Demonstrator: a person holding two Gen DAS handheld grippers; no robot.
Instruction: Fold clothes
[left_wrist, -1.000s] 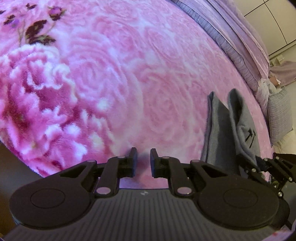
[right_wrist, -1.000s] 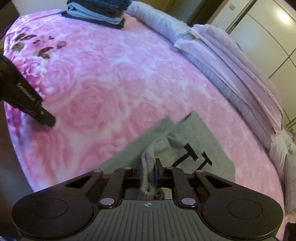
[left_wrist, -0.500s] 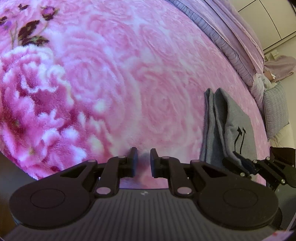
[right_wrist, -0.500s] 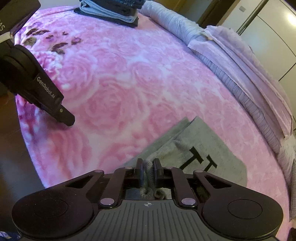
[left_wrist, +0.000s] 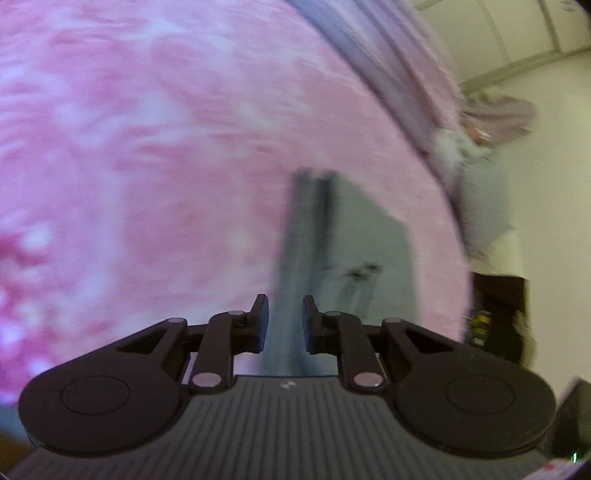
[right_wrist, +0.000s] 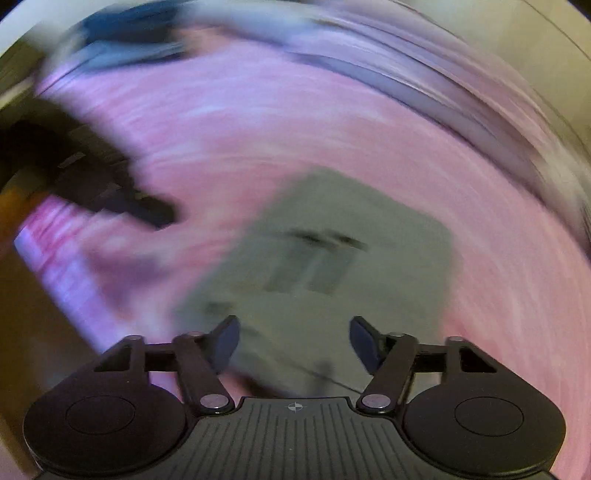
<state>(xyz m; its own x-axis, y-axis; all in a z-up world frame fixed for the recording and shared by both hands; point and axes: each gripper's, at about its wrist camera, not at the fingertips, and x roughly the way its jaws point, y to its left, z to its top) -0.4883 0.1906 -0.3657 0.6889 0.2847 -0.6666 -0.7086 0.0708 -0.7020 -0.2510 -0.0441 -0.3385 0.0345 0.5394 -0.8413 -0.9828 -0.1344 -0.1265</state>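
Left wrist view: the left gripper (left_wrist: 284, 317) has its jaws a narrow gap apart, with nothing clamped between them. In that gap and running straight ahead shows the folded edge of the grey garment (left_wrist: 354, 243), which lies flat on the pink blanket (left_wrist: 155, 155). Most of the garment spreads ahead and to the right of the jaws; a small dark print sits on it just ahead of the right fingertip. Whether the fingertips touch the cloth cannot be told, as the view is blurred. Left of the jaws there is only blanket. Far ahead and to the right, a lilac quilt (left_wrist: 402, 70) runs along the blanket's edge, with a pale cushion (left_wrist: 480, 199) beyond the garment.

Right wrist view: the right gripper (right_wrist: 294, 341) has its jaws wide apart and holds nothing. The garment (right_wrist: 332, 266) lies on the blanket (right_wrist: 258, 129) directly ahead and between the fingers, a folded rectangle with a dark print near its middle. The left gripper (right_wrist: 147, 210) appears as a dark, smeared shape ahead and well to the left of the jaws, its tip near the garment's left edge. Far ahead on the left, a dark blue pile (right_wrist: 129, 33) sits at the blanket's far end, too blurred to make out further.
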